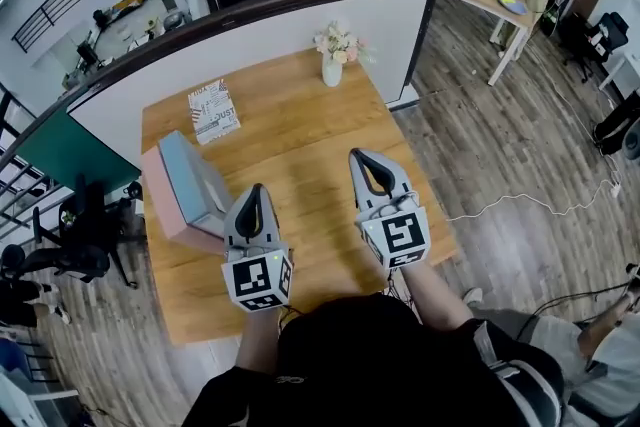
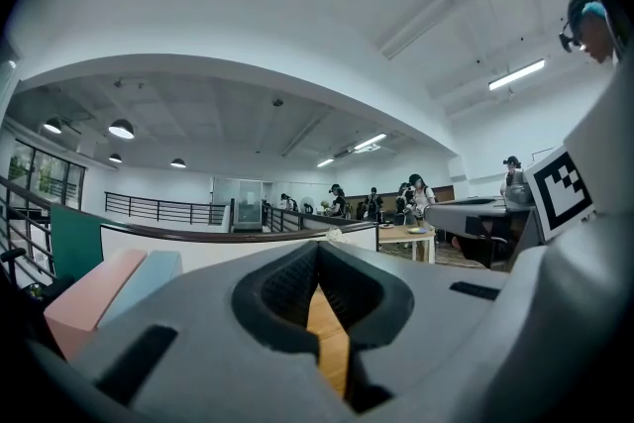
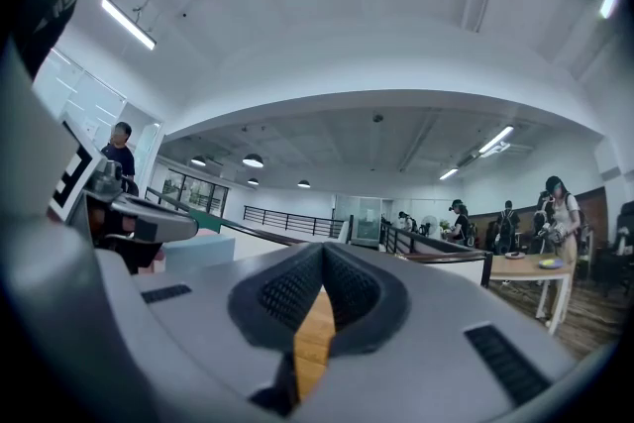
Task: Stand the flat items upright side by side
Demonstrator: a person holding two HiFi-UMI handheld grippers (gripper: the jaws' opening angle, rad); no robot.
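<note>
Nearest, over the table's [image 1: 300, 135] front half: left gripper [image 1: 256, 188] and right gripper [image 1: 358, 157], well apart, each with jaws pressed together on nothing. Just left of the left gripper, at the table's left edge: pink item [image 1: 168, 213] and blue item [image 1: 195, 172], upright, side by side, touching. Farther back, flat on the wood: patterned item [image 1: 213, 111]. Farthest, by the partition [image 1: 250, 45]: vase [image 1: 332, 72] with flowers.

Pink book [image 1: 158, 205], blue book [image 1: 192, 177] upright, side-by-side
</note>
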